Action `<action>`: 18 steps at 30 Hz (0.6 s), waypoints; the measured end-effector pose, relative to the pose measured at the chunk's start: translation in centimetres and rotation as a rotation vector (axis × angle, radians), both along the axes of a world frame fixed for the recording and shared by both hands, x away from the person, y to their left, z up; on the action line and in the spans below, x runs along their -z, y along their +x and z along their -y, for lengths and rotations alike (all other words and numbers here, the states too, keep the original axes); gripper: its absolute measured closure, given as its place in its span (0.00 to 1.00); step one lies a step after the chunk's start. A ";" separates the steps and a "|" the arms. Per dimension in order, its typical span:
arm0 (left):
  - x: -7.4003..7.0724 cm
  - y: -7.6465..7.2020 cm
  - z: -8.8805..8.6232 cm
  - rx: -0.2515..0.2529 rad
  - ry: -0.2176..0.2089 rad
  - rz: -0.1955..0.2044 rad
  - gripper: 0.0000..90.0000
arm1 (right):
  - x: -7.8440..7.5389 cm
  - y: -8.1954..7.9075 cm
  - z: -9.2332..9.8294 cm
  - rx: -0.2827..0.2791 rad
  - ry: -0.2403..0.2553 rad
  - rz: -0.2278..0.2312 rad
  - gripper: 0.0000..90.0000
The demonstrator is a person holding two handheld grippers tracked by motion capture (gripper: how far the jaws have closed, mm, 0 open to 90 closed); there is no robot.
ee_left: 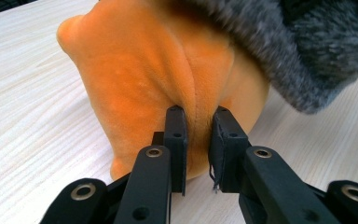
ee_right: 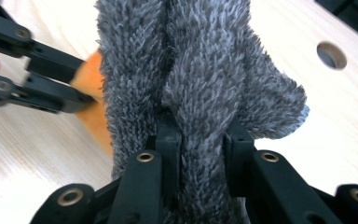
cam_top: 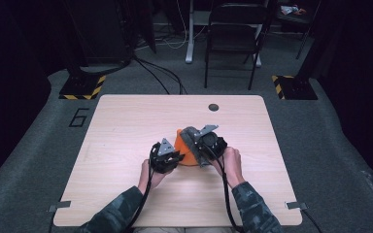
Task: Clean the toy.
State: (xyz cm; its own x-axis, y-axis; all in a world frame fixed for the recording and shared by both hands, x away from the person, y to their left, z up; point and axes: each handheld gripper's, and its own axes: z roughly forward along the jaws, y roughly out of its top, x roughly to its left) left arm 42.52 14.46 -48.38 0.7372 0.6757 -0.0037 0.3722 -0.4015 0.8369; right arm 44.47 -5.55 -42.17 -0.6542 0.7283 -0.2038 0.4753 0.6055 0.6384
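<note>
Two-handed grasp of a plush item at mid-table. The wooden table [cam_top: 126, 121] lies bare on all sides of the work; its far edge, with a round cable hole [cam_top: 213, 107] near it, is well apart from the grippers, and the left and right edges stand equally free; the near edge lies under the person's sleeves. Beyond the far edge, on the grey floor, stand a folding chair [cam_top: 233, 34] and two stands with yellow-and-black striped bases [cam_top: 82, 87].

Both forearms enter from the bottom of the high view and converge; the left gripper [cam_top: 167, 156] sits just left of the plush, the right gripper [cam_top: 209, 144] just right of it and slightly farther from the person; each hand wraps its gripper from behind.

The orange plush body [ee_left: 140, 79] rests on the tabletop between the two grippers; the left gripper [ee_left: 198, 140] is clenched on a raised fold of it, the pads pressing the fold from both sides. The grey fuzzy part [ee_right: 200, 74] lies over the top of the orange one; the right gripper [ee_right: 200, 149] is clamped on a thick bunch of this grey pile.

In the high view the grippers cover much of the plush; what figure the plush represents cannot be made out; in the right gripper view the grey pile hides the inner faces of the pads.
</note>
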 end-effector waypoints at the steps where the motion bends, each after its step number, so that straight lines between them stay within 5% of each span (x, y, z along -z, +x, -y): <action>1: 0.0 0.0 0.0 0.001 -0.003 -0.006 0.86 | 0.2 0.2 0.4 0.010 0.011 -0.016 0.81; 6: 0.2 0.3 -0.2 0.000 0.007 0.007 0.86 | 0.7 0.9 2.0 0.074 0.025 -0.081 0.81; 15: 0.3 0.5 -0.3 0.000 0.011 0.011 0.86 | 3.1 2.6 4.3 0.135 0.017 -0.133 0.81; 18: 0.3 0.5 -0.4 0.000 0.016 0.011 0.86 | 4.2 3.0 4.6 0.177 0.012 -0.188 0.81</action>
